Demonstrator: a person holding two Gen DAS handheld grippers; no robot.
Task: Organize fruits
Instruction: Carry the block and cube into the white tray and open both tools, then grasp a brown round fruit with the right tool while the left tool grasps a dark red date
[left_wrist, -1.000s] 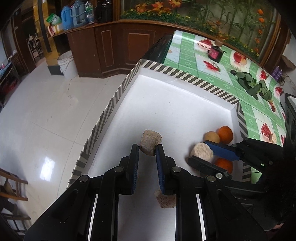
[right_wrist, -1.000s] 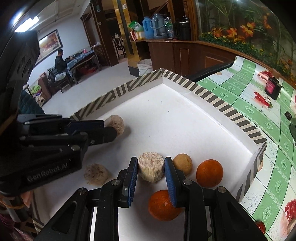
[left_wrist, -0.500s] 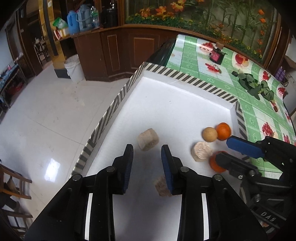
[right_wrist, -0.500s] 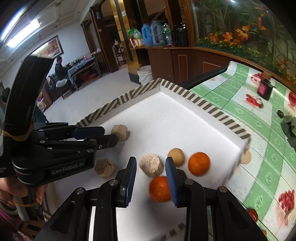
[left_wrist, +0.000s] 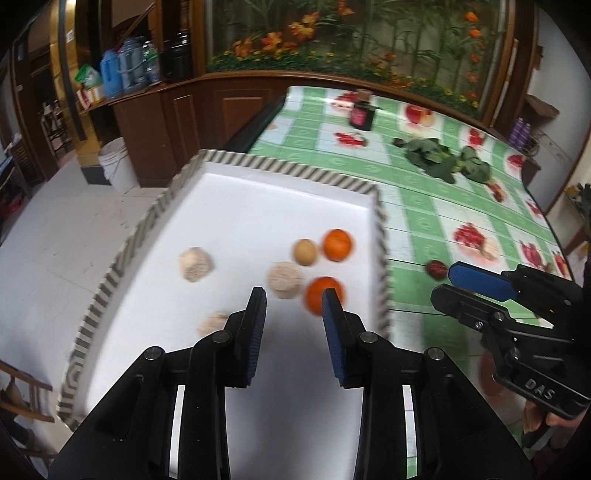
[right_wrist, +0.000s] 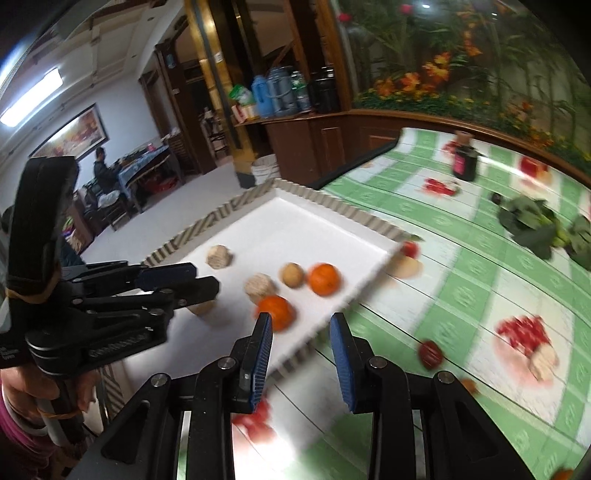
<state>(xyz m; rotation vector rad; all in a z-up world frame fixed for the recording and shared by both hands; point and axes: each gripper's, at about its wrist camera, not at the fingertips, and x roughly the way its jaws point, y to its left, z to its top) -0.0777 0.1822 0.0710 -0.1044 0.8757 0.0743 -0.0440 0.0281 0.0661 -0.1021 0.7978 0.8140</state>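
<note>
Both my grippers hung empty over the tray (left_wrist: 280, 170).
The left gripper (left_wrist: 293, 295) had just parted; the right gripper (right_wrist: 301, 319) stood parted; fruits (left_wrist: 327, 293) lay just ahead.

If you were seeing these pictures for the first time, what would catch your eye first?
Two bright oranges stand out near the right edge of the white striped-rim tray, beside pale beige fruits. Both blue-padded tools, left and right, hang open and empty above it.
</note>
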